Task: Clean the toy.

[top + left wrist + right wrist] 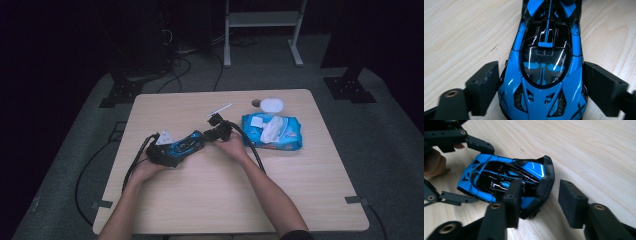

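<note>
A blue and black toy car (186, 143) lies on the wooden table (210, 200), left of the middle. My left gripper (176, 149) stands at its nose: in the left gripper view both pads (484, 87) rest against the sides of the car (544, 62), so my left gripper (541, 85) is shut on it. My right gripper (206, 137) comes in from the car's tail. In the right gripper view the black rear wing (546, 182) sits between the jaws of my right gripper (540, 201); one pad (571, 205) stands clear of it, so this gripper is open.
A blue pack of wet wipes (285, 135), with a white wipe sticking out, lies right of the car. A white round lid (272, 105) and a thin white stick (221, 108) lie near the far edge. Black cables (252, 147) trail across the table.
</note>
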The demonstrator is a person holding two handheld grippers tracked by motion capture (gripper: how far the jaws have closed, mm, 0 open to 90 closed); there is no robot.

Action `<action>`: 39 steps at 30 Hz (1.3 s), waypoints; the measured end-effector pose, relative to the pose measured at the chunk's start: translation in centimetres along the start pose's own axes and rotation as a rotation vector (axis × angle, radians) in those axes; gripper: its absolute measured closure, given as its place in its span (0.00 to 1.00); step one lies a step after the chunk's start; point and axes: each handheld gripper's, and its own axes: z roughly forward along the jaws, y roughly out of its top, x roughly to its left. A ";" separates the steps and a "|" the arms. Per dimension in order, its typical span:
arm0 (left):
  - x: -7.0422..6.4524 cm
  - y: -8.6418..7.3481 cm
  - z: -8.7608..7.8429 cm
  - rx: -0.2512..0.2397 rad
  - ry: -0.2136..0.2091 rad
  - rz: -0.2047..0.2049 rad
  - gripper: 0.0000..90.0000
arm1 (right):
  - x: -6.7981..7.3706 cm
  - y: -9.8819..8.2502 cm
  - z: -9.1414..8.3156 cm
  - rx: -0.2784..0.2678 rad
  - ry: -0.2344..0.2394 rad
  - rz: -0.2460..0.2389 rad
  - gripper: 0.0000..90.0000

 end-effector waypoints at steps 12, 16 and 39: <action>0.0 -0.1 -0.3 -0.006 -0.019 0.006 0.25 | -0.2 -0.1 -0.2 -0.012 0.033 0.052 0.77; -0.1 0.1 -0.5 0.014 -0.012 0.037 0.26 | 0.1 -0.1 -0.3 -0.013 0.024 0.053 0.78; -1.1 0.6 -1.1 0.016 -0.008 0.122 0.27 | 0.8 0.3 -2.0 -0.021 0.038 0.077 0.86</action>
